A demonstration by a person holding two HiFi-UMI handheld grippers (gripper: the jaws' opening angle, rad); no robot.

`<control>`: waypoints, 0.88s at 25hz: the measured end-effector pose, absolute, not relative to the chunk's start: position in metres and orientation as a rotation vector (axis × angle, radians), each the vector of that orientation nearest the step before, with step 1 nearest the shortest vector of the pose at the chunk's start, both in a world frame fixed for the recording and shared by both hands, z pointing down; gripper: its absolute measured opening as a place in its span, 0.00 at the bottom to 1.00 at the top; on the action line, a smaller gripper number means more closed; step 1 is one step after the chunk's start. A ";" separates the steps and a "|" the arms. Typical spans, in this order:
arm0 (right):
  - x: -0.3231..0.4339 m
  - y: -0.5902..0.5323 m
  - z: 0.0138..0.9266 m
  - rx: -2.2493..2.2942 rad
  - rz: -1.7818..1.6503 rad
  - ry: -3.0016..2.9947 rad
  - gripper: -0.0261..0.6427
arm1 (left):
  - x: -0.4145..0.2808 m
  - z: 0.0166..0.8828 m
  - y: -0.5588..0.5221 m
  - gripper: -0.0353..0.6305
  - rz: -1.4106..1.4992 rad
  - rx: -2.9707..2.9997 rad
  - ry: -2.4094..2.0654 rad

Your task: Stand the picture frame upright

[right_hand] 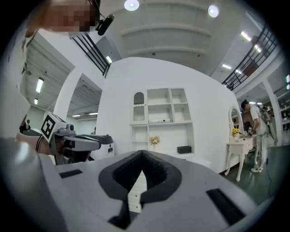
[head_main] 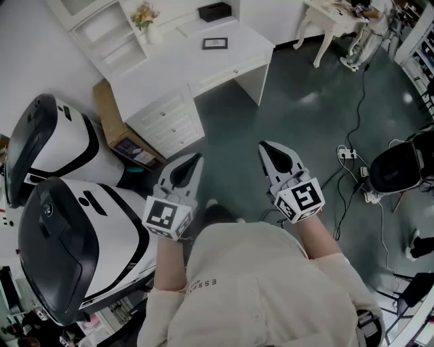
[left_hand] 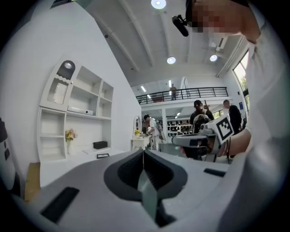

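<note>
The left gripper (head_main: 197,158) is held level in front of the person, its jaws pressed fully together with nothing between them, as its own view shows at the meeting tips (left_hand: 143,152). Beside it, apart by the width of the person's body, the right gripper (head_main: 263,146) is closed in the same way and just as empty, tips joined (right_hand: 142,153). Both point across a stretch of dark green floor (head_main: 298,108) towards a white desk (head_main: 196,64) with shelves above its back edge. The picture frame (head_main: 215,43) appears to lie flat on the desk top, towards the right end and roughly midway between the front and back edges; from the left gripper view it shows only as a low dark shape (left_hand: 103,155). A black box (head_main: 215,11) sits behind it by the back edge, and a vase of flowers (head_main: 145,17) stands further left, by the shelves. The grippers are well apart from the frame, so the task looks unstarted: the approach to the desk, the opening of the jaws, the grasp and the tipping upright all remain to be done.
</note>
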State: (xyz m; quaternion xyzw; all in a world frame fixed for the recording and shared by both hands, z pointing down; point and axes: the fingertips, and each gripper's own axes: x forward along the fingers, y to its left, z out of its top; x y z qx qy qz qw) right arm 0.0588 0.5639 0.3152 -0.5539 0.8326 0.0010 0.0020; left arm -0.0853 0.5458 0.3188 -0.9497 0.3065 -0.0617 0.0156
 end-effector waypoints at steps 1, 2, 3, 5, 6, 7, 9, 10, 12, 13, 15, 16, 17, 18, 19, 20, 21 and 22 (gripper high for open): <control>0.059 0.565 0.316 -1.739 0.002 2.612 0.06 | -0.086 0.319 0.547 0.06 -0.191 -2.957 0.956; 0.059 0.565 0.316 -1.739 0.001 2.611 0.06 | -0.087 0.320 0.547 0.06 -0.189 -2.959 0.958; 0.060 0.565 0.316 -1.739 -0.002 2.610 0.06 | -0.087 0.320 0.548 0.06 -0.188 -2.960 0.960; 0.060 0.563 0.317 -1.736 -0.011 2.610 0.06 | -0.087 0.320 0.547 0.06 -0.184 -2.960 0.964; 0.060 0.562 0.318 -1.732 -0.015 2.613 0.06 | -0.087 0.320 0.547 0.06 -0.181 -2.960 0.966; 0.059 0.561 0.318 -1.725 -0.017 2.618 0.06 | -0.087 0.320 0.547 0.06 -0.178 -2.960 0.970; 0.058 0.560 0.318 -1.714 -0.019 2.630 0.06 | -0.086 0.322 0.545 0.06 -0.173 -2.964 0.976; 0.058 0.560 0.319 -1.711 -0.020 2.632 0.06 | -0.085 0.323 0.545 0.06 -0.174 -2.967 0.976; 0.061 0.559 0.321 -1.710 -0.034 2.624 0.06 | -0.082 0.325 0.544 0.06 -0.174 -2.975 0.970; 0.063 0.558 0.323 -1.714 -0.054 2.613 0.06 | -0.080 0.326 0.544 0.06 -0.171 -2.979 0.966; 0.070 0.556 0.329 -1.721 -0.118 2.589 0.06 | -0.077 0.327 0.542 0.06 -0.161 -2.974 0.978; 0.073 0.554 0.332 -1.724 -0.154 2.580 0.06 | -0.077 0.328 0.540 0.06 -0.163 -2.964 0.996; 0.076 0.552 0.336 -1.730 -0.188 2.577 0.06 | -0.076 0.330 0.537 0.09 -0.172 -2.953 1.013; 0.079 0.550 0.341 -1.738 -0.221 2.577 0.07 | -0.075 0.333 0.533 0.12 -0.183 -2.945 1.026; 0.082 0.547 0.346 -1.745 -0.254 2.581 0.14 | -0.073 0.335 0.530 0.21 -0.193 -2.943 1.032; 0.085 0.543 0.350 -1.750 -0.285 2.583 0.29 | -0.071 0.337 0.526 0.34 -0.197 -2.946 1.038; 0.089 0.540 0.354 -1.759 -0.307 2.580 0.31 | -0.070 0.338 0.521 0.40 -0.194 -2.952 1.048; 0.093 0.537 0.356 -1.776 -0.314 2.573 0.31 | -0.069 0.339 0.517 0.41 -0.187 -2.960 1.059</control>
